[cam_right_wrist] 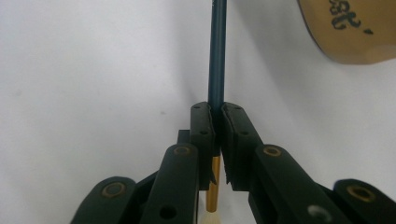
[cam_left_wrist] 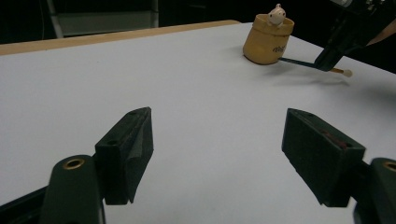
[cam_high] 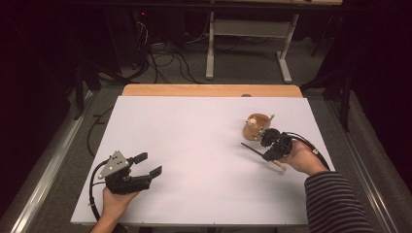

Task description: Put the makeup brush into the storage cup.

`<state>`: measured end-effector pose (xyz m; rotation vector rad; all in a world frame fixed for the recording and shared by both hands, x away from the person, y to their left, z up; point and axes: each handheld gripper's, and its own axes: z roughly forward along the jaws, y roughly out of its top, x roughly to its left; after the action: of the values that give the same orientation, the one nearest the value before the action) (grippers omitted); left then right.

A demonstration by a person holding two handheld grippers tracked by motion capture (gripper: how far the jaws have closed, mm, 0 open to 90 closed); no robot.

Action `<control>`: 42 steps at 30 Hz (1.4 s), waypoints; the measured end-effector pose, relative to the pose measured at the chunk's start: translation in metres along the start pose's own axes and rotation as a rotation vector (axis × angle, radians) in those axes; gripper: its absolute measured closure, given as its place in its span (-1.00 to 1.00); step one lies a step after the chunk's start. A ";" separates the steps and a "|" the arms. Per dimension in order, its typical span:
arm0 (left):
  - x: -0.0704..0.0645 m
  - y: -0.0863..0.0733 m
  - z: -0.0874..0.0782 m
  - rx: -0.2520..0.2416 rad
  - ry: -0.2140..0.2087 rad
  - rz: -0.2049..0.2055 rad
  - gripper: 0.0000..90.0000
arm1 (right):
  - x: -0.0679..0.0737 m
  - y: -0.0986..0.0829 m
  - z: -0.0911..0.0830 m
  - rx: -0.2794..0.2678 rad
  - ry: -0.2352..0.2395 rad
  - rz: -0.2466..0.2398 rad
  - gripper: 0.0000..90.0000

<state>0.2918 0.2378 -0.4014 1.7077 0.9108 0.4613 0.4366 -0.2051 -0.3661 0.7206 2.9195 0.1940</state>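
Teal pencil (cam_right_wrist: pixel 217 51) clamped in right gripper (cam_right_wrist: pixel 216 122) fingers beside tan pot (cam_left_wrist: pixel 268 41); left gripper (cam_left_wrist: pixel 217 154) fingers wide, idle. Next: lift, tip into pot.

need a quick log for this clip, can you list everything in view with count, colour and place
pencil: one, dark teal shaft with a gold band and pale end, clamped in the right gripper, just left of the holder in the high view
holder: one, tan with dark lettering and a small pale figure on top, far right part of the table
table cover: one, white, spread over the table
table edge: one, light wood, showing along the far side
white frame: one, on the floor beyond the table
cables: several, dark, on the floor beyond the table
left gripper: one, black, jaws wide apart, near left
right gripper: one, black, shut on the pencil
striped sleeve: one, on the right arm
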 end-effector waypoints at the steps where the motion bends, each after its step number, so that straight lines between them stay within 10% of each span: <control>1: 0.000 0.000 0.000 0.001 -0.001 0.000 -0.44 | 0.002 0.000 -0.001 -0.005 0.001 -0.005 0.91; 22: -0.002 0.000 0.001 0.010 -0.045 0.018 -0.40 | 0.044 0.000 -0.029 -0.108 0.002 -0.102 0.91; 42: -0.007 0.001 0.004 0.017 -0.097 0.060 -0.33 | 0.083 -0.012 -0.039 -0.332 0.042 -0.111 0.91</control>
<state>0.2904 0.2303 -0.4008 1.7608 0.7974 0.4080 0.3518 -0.1803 -0.3379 0.5058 2.8486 0.6688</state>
